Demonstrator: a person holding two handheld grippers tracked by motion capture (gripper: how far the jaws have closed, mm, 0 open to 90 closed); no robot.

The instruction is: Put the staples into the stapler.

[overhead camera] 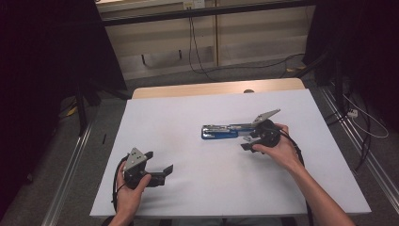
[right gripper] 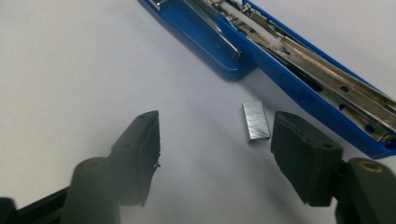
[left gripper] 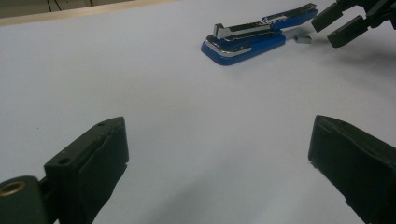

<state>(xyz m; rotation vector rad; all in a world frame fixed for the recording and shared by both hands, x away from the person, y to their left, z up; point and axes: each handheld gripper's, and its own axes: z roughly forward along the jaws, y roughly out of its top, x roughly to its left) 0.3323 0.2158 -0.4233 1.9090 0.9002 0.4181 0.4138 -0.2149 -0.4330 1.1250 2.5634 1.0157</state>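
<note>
Right tool (right gripper: 215,158) agape around staple strip (right gripper: 255,121), beside opened stapler (right gripper: 299,65).

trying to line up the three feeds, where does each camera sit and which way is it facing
High view: above the person's side, looking forward and down on the white table; forearms, left gripper and right gripper show.
Left gripper view: rides the left gripper, looking across the table between its open jaws toward the blue stapler.
Right gripper view: rides the right gripper, looking down between its open jaws at the staple strip.
Shared: all three show the opened stapler; both gripper views show the strip.
</note>
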